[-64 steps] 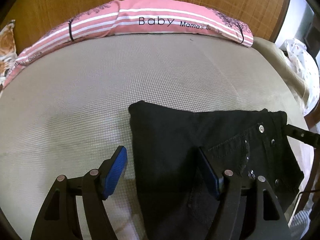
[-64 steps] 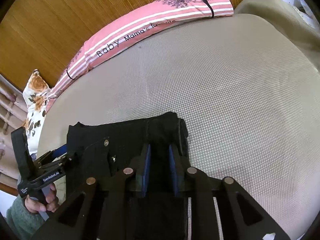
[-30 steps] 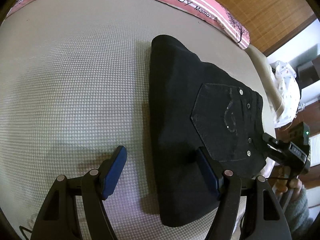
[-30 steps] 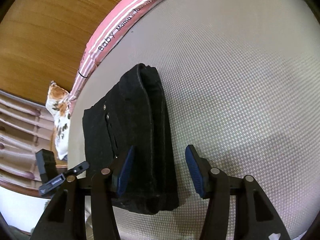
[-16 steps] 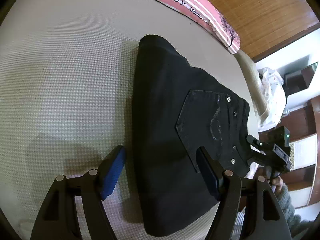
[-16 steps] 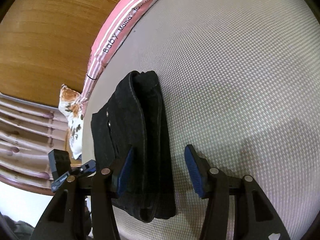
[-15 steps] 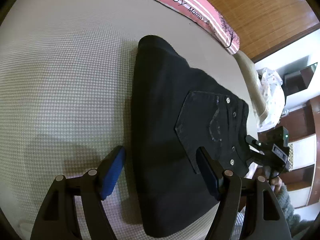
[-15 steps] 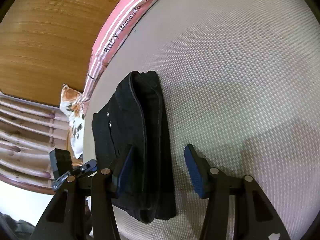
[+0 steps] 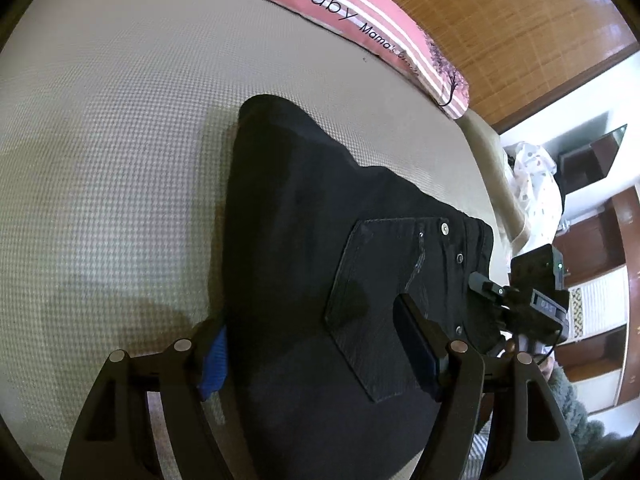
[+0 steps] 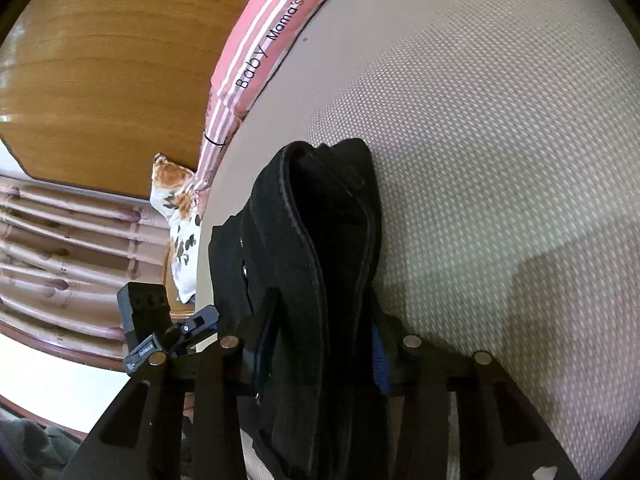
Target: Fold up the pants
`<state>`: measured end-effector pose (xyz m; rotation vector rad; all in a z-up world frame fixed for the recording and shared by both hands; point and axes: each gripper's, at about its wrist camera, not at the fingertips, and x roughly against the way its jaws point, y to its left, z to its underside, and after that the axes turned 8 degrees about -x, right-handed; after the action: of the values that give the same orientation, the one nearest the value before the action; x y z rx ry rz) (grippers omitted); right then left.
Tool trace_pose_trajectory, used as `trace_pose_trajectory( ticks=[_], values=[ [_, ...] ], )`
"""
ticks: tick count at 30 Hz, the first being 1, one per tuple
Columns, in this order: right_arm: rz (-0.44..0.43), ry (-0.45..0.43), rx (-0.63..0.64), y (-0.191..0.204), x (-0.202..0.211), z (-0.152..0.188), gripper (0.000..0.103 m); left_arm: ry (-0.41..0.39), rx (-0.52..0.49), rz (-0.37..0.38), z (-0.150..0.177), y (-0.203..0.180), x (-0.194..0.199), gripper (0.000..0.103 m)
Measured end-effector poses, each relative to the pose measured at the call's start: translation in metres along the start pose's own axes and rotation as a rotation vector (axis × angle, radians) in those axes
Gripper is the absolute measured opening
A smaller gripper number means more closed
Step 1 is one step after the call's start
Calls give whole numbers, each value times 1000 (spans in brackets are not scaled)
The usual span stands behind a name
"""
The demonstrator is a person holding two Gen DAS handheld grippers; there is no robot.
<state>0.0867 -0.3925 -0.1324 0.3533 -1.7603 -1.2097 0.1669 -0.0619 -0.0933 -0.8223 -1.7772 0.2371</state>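
The black pants (image 9: 320, 264) lie folded in a thick bundle on the beige mattress (image 9: 112, 128), back pocket up. My left gripper (image 9: 316, 352) is open, its blue-padded fingers straddling the bundle's near end, the left pad (image 9: 214, 360) against the folded edge. In the right wrist view the pants (image 10: 320, 240) show their stacked waistband edge. My right gripper (image 10: 320, 356) is open and straddles that edge from the other side, with cloth between its fingers. It also shows in the left wrist view (image 9: 528, 300).
A pink striped pillow (image 9: 360, 12) lies along the far edge of the mattress against a wooden headboard (image 9: 520, 8). A floral pillow (image 10: 176, 208) sits at the left end. The mattress edge and shelves (image 9: 592, 264) are at the right.
Both grippers have moved in closer to the folded pants, which now fill the gap between each pair of fingers. The right fingers have narrowed around the bundle's edge.
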Motion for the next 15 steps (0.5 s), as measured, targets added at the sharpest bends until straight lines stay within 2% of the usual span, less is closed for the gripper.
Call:
trace_pose_trajectory(
  ticks=[3,5,8,15],
  values=[
    [6,-7,2,-1,0,1,35,-9,-13,-19,1,-1,0,72],
    [12,-14,4,1,-2,1,35,-13,-24,-56,1,-5,-2,64],
    [20,-17,-1,1,-3,1,35,-7,-60,-147,4,-13,-2,56],
    [34,-32,-6,4,-6,0,36,-20,-108,-256,3,-26,-10,53]
  ],
)
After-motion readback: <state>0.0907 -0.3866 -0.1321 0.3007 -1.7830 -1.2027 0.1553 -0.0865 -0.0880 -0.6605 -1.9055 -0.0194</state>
